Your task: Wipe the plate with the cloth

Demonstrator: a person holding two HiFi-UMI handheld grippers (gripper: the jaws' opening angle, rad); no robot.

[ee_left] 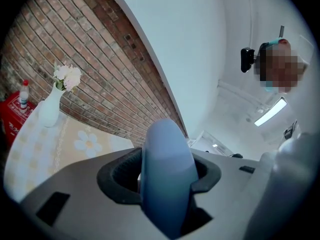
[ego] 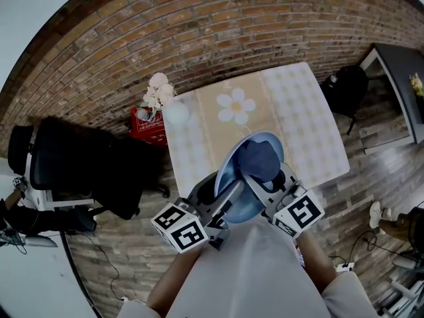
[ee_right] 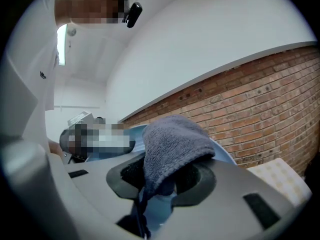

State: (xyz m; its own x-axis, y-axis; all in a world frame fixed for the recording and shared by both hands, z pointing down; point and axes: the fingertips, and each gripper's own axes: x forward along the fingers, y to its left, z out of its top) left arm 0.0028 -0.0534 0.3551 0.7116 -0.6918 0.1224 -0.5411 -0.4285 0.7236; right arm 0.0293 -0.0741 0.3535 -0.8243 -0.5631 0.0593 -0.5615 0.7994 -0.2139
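Left gripper (ee_left: 167,176) clamps plate (ee_left: 165,149) rim: stiff, slick, probably fragile. Right gripper (ee_right: 165,179) pinches soft cloth (ee_right: 172,139) fold against plate's face.

Head view looks steeply down at the surface (ego: 305,111). Both gripper views, close and upward-tilted, share the plate (ego: 232,167) and the 12 o'clock brick wall (ego: 199,25).

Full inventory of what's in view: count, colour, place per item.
plate: 1, light blue, held over the table's near edge
cloth: 1, grey-blue, against the plate's face
table: 1, checked cover with daisy print, by the brick wall
vase: 1, white, table's far left corner
flowers: 1 bunch, pale, in the vase
crate: 1, red, beside that corner
bottle: 1, red cap, at the crate
chair: 1, black, left of table
bag: 1, black, right of table
left gripper: jaws shut on plate
right gripper: jaws shut on cloth
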